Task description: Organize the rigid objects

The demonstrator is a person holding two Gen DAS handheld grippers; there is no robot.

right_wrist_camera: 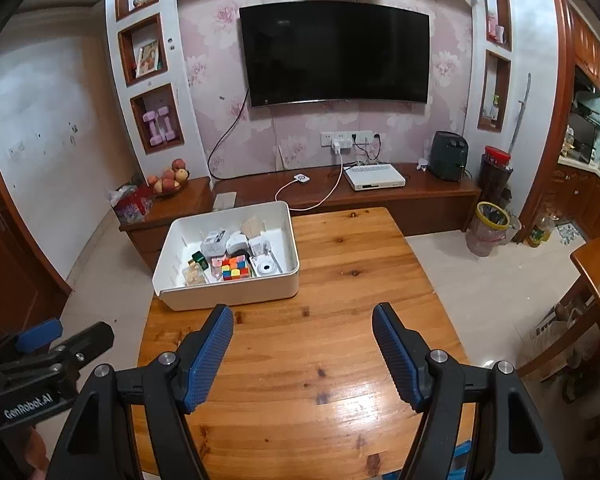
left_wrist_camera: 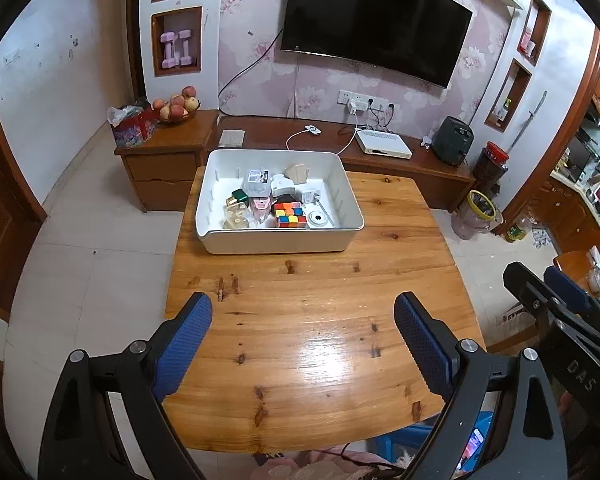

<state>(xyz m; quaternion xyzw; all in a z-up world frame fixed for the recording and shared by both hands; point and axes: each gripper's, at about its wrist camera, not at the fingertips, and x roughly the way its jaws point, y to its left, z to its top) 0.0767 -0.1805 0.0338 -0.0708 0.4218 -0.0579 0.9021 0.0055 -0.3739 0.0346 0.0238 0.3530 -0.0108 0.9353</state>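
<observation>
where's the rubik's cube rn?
In both wrist views the Rubik's cube lies inside the white bin at the table's far left, near the bin's front wall, beside a small round white device.

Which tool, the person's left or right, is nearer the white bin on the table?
Hard to call. The left tool and right tool both hover open over bare table short of the white bin; neither touches it.
</observation>
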